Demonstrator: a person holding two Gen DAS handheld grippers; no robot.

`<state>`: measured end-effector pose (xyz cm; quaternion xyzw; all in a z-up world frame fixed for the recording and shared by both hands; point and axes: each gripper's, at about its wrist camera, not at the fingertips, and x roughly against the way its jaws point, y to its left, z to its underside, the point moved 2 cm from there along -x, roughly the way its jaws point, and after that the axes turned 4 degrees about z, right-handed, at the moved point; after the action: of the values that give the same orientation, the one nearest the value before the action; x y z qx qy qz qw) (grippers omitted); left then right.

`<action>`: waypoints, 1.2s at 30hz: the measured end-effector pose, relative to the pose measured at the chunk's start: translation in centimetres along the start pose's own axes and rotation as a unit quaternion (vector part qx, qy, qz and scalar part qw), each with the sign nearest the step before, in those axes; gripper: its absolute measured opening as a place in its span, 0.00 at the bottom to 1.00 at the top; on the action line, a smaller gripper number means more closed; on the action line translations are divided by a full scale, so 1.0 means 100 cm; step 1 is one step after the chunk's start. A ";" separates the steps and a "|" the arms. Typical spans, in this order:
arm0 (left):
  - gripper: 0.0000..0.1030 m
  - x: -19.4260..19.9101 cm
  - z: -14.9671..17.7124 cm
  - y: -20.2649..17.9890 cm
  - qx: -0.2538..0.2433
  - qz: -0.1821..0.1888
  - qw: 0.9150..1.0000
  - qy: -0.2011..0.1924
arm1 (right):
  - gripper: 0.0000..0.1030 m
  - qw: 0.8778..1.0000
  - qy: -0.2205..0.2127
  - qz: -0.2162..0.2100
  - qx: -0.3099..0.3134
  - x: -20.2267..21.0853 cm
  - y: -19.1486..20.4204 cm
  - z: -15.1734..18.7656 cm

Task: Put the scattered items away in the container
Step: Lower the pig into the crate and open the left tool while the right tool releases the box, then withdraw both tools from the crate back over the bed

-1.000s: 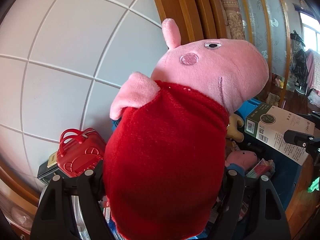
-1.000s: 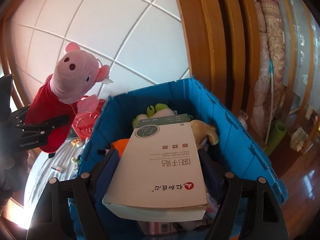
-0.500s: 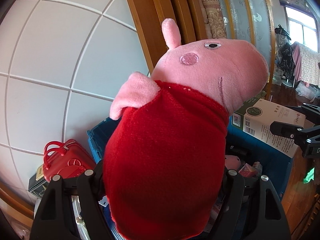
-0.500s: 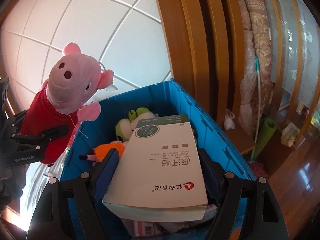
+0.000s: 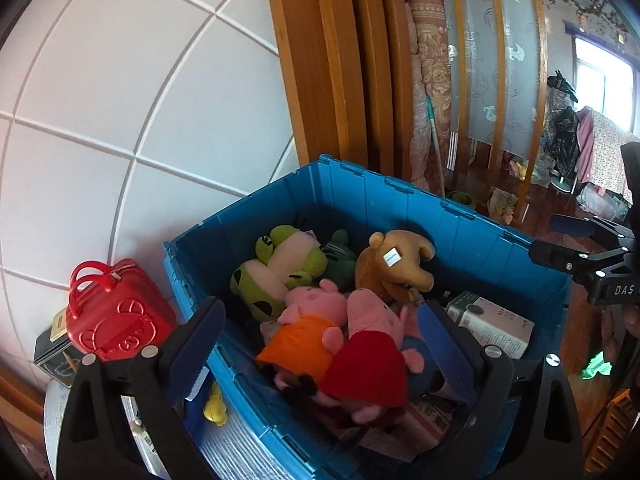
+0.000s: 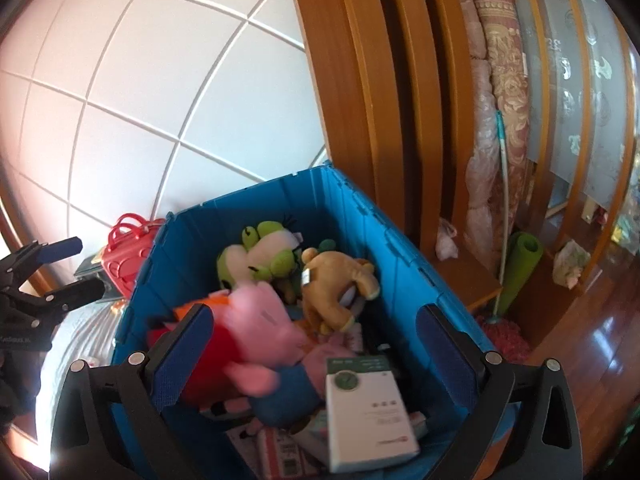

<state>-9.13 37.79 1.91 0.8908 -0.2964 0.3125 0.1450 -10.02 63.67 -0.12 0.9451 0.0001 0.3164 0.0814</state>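
The ribbed blue plastic crate (image 5: 460,232) at frame centre was filled with soft plush toys: a red-dressed pig (image 5: 372,356), a green frog (image 5: 280,264), a tan bear (image 5: 396,264), plus a white carton (image 6: 368,400). The jaws of the left gripper (image 5: 320,344) and the right gripper (image 6: 316,352) were opening, nothing pinched.

Daylight, bright and even. Source: window (image 5: 606,76) at far right of the left view, blown out to white. White wall panels (image 5: 100,120) take a pinkish cast toward the left edge in the right view. Glossy wood floor (image 6: 608,344) shows white glare patches. Soft shadows inside the blue bin (image 5: 400,208). Strong fisheye bending: straight panel seams curve, corners black. Left view sharp. Right view: pink plush (image 6: 260,328) and white box (image 6: 368,400) smeared by motion blur.
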 end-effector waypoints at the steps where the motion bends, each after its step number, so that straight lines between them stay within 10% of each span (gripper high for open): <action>1: 0.95 0.001 0.004 0.006 0.006 -0.004 1.000 0.003 | 1.00 1.000 0.001 -0.002 -0.001 0.000 0.002 0.000; 36: 0.95 0.109 0.221 0.230 0.160 -0.151 0.973 0.076 | 1.00 0.982 0.038 -0.127 0.136 -0.001 0.276 0.041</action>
<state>-6.06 5.26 -6.25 0.9105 -0.0932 0.3971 0.0678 -9.07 35.85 0.88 0.9269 0.1668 0.3361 -0.0087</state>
